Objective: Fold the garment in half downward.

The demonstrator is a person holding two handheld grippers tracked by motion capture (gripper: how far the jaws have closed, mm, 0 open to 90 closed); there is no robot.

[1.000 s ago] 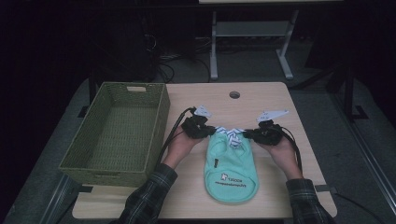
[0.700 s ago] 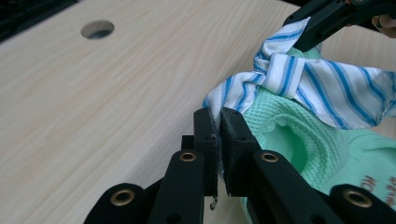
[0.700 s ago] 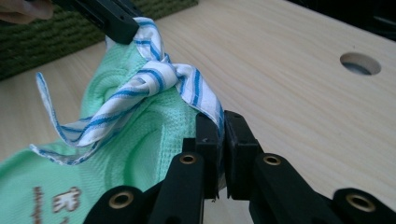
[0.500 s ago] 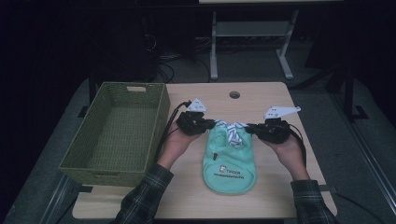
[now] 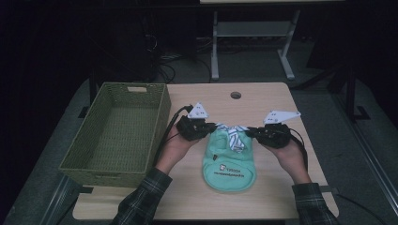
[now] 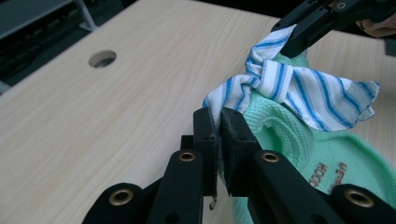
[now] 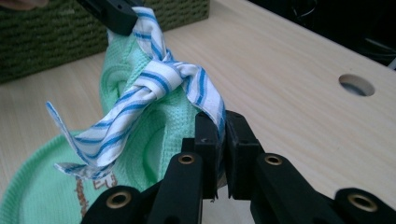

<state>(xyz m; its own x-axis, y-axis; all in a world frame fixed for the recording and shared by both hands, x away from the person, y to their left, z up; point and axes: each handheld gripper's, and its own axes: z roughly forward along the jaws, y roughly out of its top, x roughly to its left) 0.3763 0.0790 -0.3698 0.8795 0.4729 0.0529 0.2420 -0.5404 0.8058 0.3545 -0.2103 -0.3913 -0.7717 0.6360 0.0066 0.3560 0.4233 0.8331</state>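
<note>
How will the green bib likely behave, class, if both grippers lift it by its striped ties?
Probably floppy: the green bib lies flat while its striped ties bunch in a knot. Likely light: thin fabric. It should sag between the left gripper and right gripper.

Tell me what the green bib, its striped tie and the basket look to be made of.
Green bib: soft knitted cloth, likely cotton, matte; a fine waffle weave shows. Striped tie: thin woven fabric, white with blue stripes, creased and knotted. Basket: woven fibre, perhaps paper cord or grass, olive and matte; the plaited rows show on its walls.
</note>
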